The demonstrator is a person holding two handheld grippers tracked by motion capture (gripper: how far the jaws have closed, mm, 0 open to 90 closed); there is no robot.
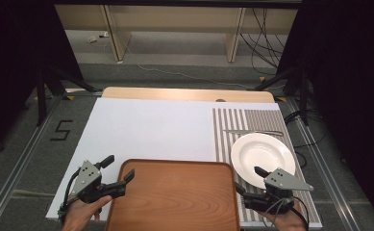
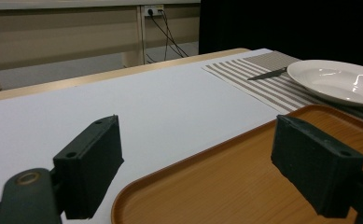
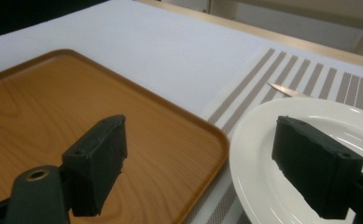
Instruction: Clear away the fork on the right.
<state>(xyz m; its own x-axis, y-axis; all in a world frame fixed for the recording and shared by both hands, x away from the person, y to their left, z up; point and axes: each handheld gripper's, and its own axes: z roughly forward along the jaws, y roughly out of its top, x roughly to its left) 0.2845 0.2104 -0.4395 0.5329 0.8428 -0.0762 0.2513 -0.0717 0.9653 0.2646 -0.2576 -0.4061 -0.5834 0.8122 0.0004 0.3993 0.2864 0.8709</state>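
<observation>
White covering spreads over most of the table [image 1: 146, 130] in the high view, with a striped placemat [image 1: 228, 130] at the right of the frame and bare floor beyond. Your wooden tray [image 1: 175, 197] sits at bottom centre; the white plate [image 1: 263, 153] lies on the mat just right of it, with a knife [image 1: 252, 132] on the stripes above the plate. Your left gripper [image 1: 118, 168] sits at the lower left, jaws spread around the tray's near-left corner, and your right gripper [image 1: 248, 180] sits at the lower right, jaws parted, between tray and plate. In the left gripper view, one jaw hangs over the white covering and the other over the tray [image 2: 226, 186], with the rim running between them; the plate [image 2: 340, 80] and knife [image 2: 266, 73] lie at the upper right. In the right gripper view, one jaw hovers over the tray [image 3: 76, 121] and the other over the plate [image 3: 272, 158], neither holding anything. You look set to take the plate: shift the right gripper so its jaws bracket the plate's near rim, one above and one beneath, then close firmly, since glazed china is likely to slip. Keep clear of the tray edge as you lift.
</observation>
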